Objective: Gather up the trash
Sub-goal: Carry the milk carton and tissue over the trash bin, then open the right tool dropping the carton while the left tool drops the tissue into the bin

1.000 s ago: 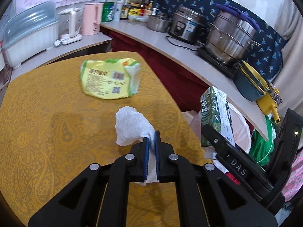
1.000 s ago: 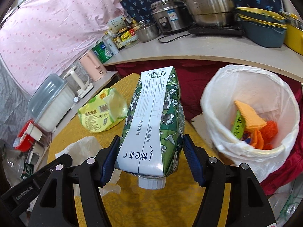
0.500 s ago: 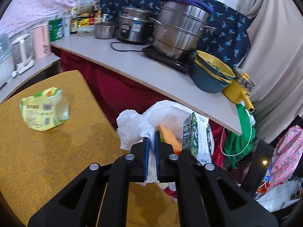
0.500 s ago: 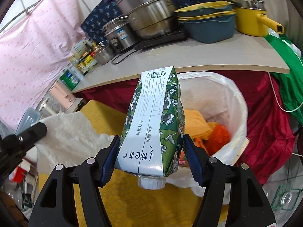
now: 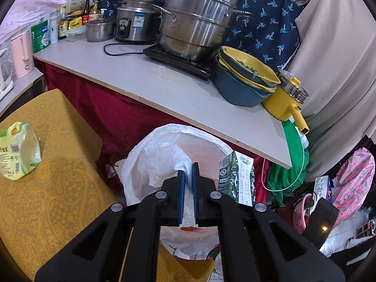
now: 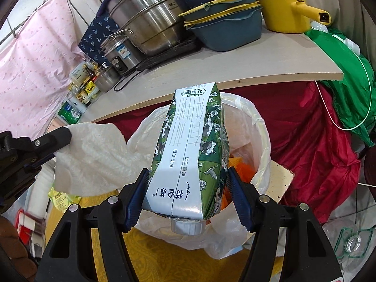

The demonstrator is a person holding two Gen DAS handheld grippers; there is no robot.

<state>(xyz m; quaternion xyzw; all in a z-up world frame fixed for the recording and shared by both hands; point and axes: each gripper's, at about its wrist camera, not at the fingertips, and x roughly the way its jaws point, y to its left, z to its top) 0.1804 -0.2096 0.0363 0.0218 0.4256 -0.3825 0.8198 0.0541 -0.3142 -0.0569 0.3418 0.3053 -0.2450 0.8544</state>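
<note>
My left gripper [image 5: 188, 171] is shut on a crumpled white paper towel [image 5: 164, 158] and holds it over the trash bin lined with a white plastic bag [image 5: 134, 176]. My right gripper [image 6: 186, 179] is shut on a green and white milk carton [image 6: 192, 155], cap end toward me, above the same bin [image 6: 258, 127]. Orange trash [image 6: 244, 166] lies inside the bin. The carton also shows in the left wrist view [image 5: 237, 178], and the towel in the right wrist view [image 6: 94, 150]. A yellow-green snack wrapper [image 5: 18, 150] lies on the yellow table.
The yellow patterned table [image 5: 47, 199] is at the left, its edge beside the bin. A grey counter [image 5: 164, 82] behind the bin carries steel pots [image 5: 199, 23], stacked basins [image 5: 244, 80] and a yellow pot [image 5: 286, 103]. A red curtain [image 6: 305, 141] hangs below it.
Both grippers have swung right from over the table to above the bin, carrying the towel and the carton. The wrapper has stayed on the table.
</note>
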